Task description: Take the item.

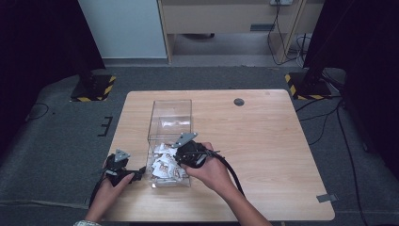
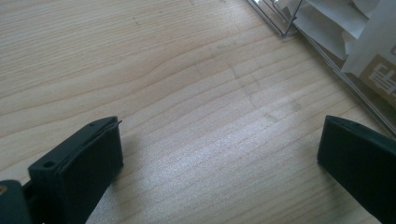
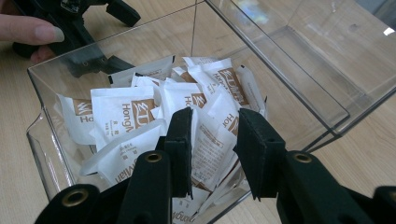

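A clear plastic box (image 1: 170,101) lies on the wooden table (image 1: 263,141) with its near end full of white and brown sachets (image 1: 164,167). My right gripper (image 1: 176,160) reaches into that end from the right. In the right gripper view its jaws stand close together, with an upright sachet (image 3: 212,144) filling the gap between the pads of my right gripper (image 3: 212,154). The other sachets (image 3: 116,112) lie heaped around it. My left gripper (image 1: 136,174) rests just left of the box. Its jaws are wide apart over bare wood in the left gripper view (image 2: 222,140), beside the box wall (image 2: 327,56).
The far half of the box (image 3: 280,60) holds no sachets. A round cable hole (image 1: 239,101) sits near the table's far edge. The table's right half is bare wood. Dark stands with striped bases (image 1: 91,89) flank the table on the grey floor.
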`<state>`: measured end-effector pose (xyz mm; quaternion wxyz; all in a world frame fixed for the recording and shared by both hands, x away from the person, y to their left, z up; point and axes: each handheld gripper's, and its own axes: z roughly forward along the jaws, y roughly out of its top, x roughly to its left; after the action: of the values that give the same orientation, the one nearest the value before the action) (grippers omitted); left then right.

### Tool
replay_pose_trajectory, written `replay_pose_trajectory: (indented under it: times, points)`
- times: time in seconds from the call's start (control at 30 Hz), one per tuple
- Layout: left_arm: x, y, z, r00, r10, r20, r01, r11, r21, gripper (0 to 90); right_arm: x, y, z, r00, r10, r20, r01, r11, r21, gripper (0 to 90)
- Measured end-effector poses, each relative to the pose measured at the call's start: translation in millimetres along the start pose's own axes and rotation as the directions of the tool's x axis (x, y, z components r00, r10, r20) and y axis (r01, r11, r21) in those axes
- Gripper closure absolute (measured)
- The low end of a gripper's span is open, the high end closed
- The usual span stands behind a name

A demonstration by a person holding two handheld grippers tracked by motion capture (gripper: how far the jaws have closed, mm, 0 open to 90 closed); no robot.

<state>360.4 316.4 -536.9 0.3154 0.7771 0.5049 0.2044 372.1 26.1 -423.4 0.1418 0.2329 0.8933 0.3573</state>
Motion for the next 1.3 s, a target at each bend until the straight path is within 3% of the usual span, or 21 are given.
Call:
replay_pose_trajectory:
  times: [0.2,1.3]
  points:
    - [0.0,0.0,0.0,1.0,0.0,0.0,0.0,1.0,0.0,0.0,2.7,-0.5,5.3,0.9999,-0.017,-0.003,0.017,1.0,0.005,66.4]
    - [0.0,0.1,0.1,1.0,0.001,0.0,-0.001,1.0,0.0,0.0,5.2,-6.0,25.1,0.9998,0.007,-0.02,-0.006,0.999,0.048,69.0]
